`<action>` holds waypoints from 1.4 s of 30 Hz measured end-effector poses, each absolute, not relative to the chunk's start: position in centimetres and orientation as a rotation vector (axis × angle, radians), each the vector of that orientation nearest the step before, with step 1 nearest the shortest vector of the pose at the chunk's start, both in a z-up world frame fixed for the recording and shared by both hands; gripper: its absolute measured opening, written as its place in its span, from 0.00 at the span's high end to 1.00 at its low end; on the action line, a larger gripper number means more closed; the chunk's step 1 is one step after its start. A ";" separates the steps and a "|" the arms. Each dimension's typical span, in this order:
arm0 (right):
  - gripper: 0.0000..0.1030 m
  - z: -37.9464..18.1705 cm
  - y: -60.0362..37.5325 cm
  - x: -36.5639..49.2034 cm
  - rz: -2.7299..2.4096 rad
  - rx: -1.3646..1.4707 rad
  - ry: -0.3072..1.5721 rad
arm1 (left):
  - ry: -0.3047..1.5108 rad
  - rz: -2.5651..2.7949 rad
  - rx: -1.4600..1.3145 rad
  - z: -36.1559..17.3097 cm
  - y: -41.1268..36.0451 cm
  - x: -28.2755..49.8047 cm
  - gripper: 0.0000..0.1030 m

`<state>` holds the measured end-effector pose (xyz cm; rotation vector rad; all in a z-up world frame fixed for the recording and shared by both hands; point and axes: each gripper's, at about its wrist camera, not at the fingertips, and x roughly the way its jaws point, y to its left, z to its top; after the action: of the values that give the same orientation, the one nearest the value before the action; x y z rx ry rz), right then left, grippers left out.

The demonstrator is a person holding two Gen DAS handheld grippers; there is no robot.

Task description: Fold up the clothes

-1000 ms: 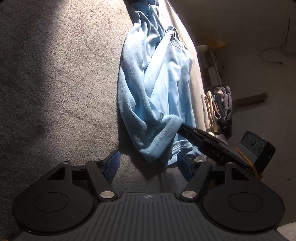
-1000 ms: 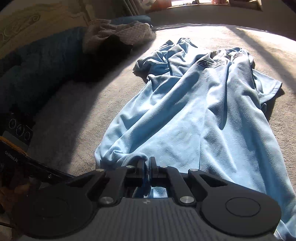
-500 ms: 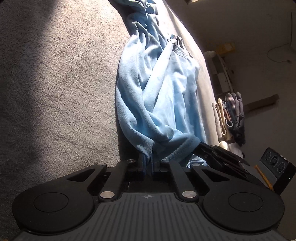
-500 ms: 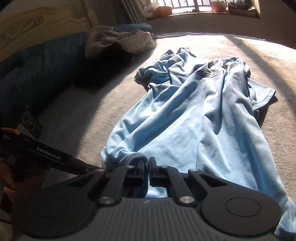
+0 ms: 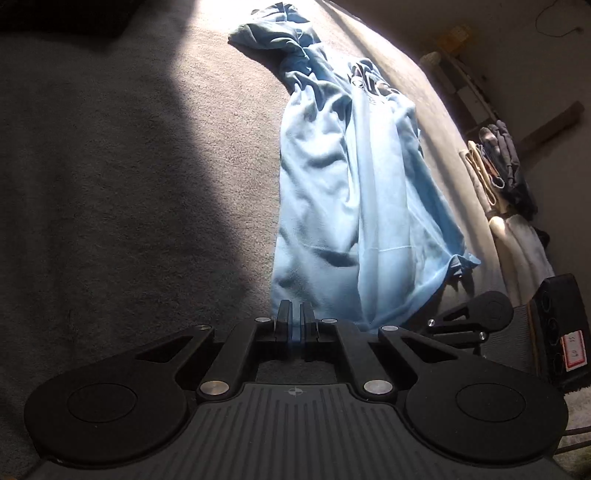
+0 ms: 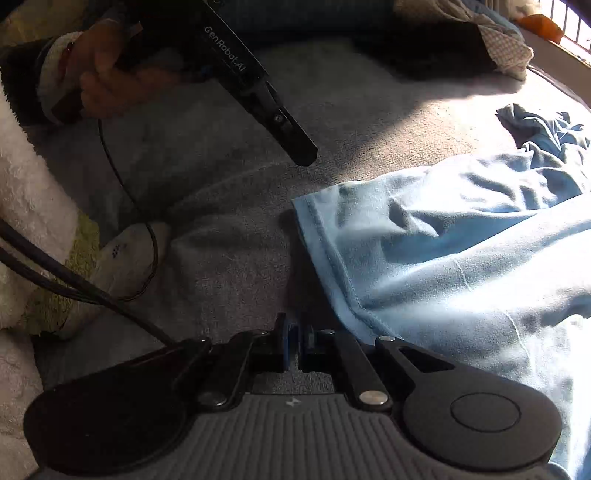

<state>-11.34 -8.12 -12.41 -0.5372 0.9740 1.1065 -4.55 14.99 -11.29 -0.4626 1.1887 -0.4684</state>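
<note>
While both closed grippers, left and right, pinch its hem, the light-blue shirt lies rumpled.

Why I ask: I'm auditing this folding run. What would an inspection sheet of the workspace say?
Surface: grey fleecy bed cover, part sunlit, part shadowed.
Job's things: light-blue shirt lying lengthwise, wrinkled, not yet folded.
Clutter: checked cloth over dark clothes at the bed's far side; white fluffy towel; hung cloths at the bedside.
Grippers: left tongs shut; right tongs shut, shirt hem just beside them; no cloth clearly pinched in either.
Cables: black cables crossing the towel's edge.
Surroundings: barred window behind the bed.
</note>
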 end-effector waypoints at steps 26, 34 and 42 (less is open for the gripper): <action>0.36 -9.1 5.8 16.2 0.687 -0.752 0.730 | 1.031 -0.601 -0.431 -13.9 13.7 -4.4 0.60; 0.95 -11.9 6.2 22.0 0.627 -0.593 0.808 | 1.022 -0.659 -0.414 -14.2 14.2 -4.7 0.60; 0.95 -1.2 -11.1 22.7 0.683 0.272 0.599 | 1.025 -0.692 -0.367 -13.6 13.7 -4.7 0.60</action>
<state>22.65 -11.08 -1.23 0.2725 0.5994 0.6833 -4.66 13.75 -13.58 -0.3667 1.0251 -0.6919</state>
